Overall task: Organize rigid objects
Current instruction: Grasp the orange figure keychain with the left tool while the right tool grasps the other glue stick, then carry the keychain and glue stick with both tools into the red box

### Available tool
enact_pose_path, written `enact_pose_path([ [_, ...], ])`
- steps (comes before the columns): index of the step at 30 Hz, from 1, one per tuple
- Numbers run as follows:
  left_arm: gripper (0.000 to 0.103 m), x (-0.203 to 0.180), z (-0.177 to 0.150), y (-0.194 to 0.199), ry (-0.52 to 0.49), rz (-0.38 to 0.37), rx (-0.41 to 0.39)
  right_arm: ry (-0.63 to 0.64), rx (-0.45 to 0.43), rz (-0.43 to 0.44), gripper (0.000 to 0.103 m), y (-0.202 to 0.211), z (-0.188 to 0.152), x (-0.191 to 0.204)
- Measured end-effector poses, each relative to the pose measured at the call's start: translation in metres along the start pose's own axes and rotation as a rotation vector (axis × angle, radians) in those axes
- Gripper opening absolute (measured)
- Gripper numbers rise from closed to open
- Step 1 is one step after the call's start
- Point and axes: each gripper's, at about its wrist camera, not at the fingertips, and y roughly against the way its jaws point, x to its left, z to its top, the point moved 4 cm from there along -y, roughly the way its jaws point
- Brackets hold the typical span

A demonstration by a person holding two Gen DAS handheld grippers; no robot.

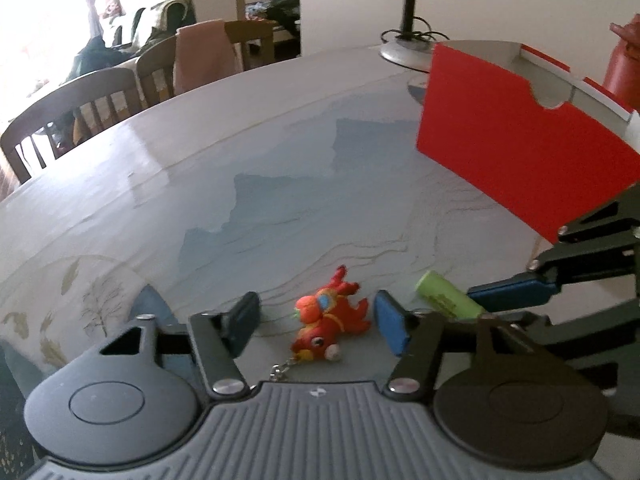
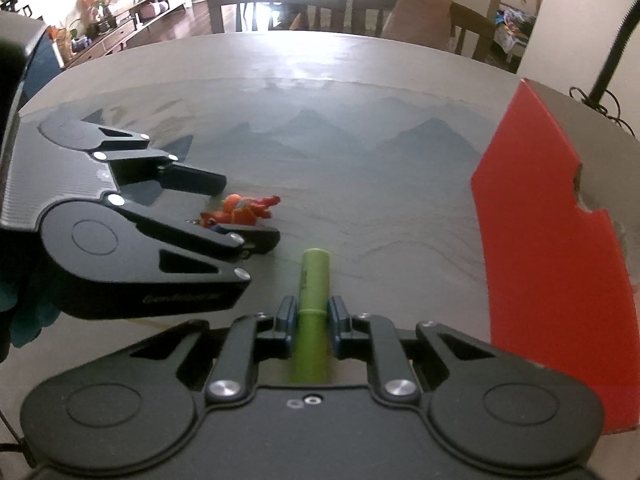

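Setting: a pale bench (image 1: 280,128) with a printed pattern of blue-grey mountains; wooden chairs (image 1: 72,108) stand along its far edge, one with a pink cloth over its back.
Left tool (image 1: 316,320): low over the bench, its blue-padded fingers partly spread, one on each side of a small toy. A narrow gap shows on both sides, so the pads do not press on it.
Toy keychain (image 1: 328,316): a small red and orange plush figure with a short metal chain, lying flat on the bench between the left tool's fingers. In the right wrist view it shows as an orange shape (image 2: 244,210) tucked between those same fingers.
Right tool (image 2: 312,316): pressed together on a green cylinder, pinching it by the near half of its length.
Green cylinder (image 2: 314,280): a light green, battery-like stick with faint print on its side, pointing forward out of the right tool. Seen from the left wrist it lies (image 1: 448,298) just to the right of the toy, against the right tool's blue pad; whether its far end touches the bench I cannot tell.
Red box (image 1: 520,152): an open cardboard box with red outer walls and a notched rim, standing on the bench to the right of both tools, apart from toy and cylinder.
Lamp (image 1: 408,12): a black stem on a round white base with a coiled cord, behind the box.
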Motion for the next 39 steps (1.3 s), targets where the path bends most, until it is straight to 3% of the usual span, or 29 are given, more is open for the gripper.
enact_pose_path([
  [2,0.054,-0.002,0.002,0.0,-0.001,0.002,0.011,-0.024,0.005,-0.002,0.015,0.001,-0.001,-0.003],
  [4,0.04,-0.004,0.004,0.0,0.006,0.006,0.022,-0.04,0.007,-0.009,0.015,0.003,-0.002,-0.004],
  [5,0.038,-0.005,0.004,0.001,0.007,0.006,0.025,-0.043,0.008,-0.015,0.015,0.005,-0.002,-0.005],
  [15,0.038,-0.009,0.005,0.015,0.064,0.017,0.054,-0.068,-0.011,-0.014,0.015,0.042,-0.004,-0.008],
  [27,0.038,-0.015,0.013,0.068,0.151,0.008,0.039,-0.048,-0.065,0.026,0.015,0.107,-0.003,-0.013],
  [39,0.038,-0.045,0.045,0.121,0.179,0.018,-0.005,-0.017,-0.139,0.042,0.015,0.166,0.004,-0.048],
])
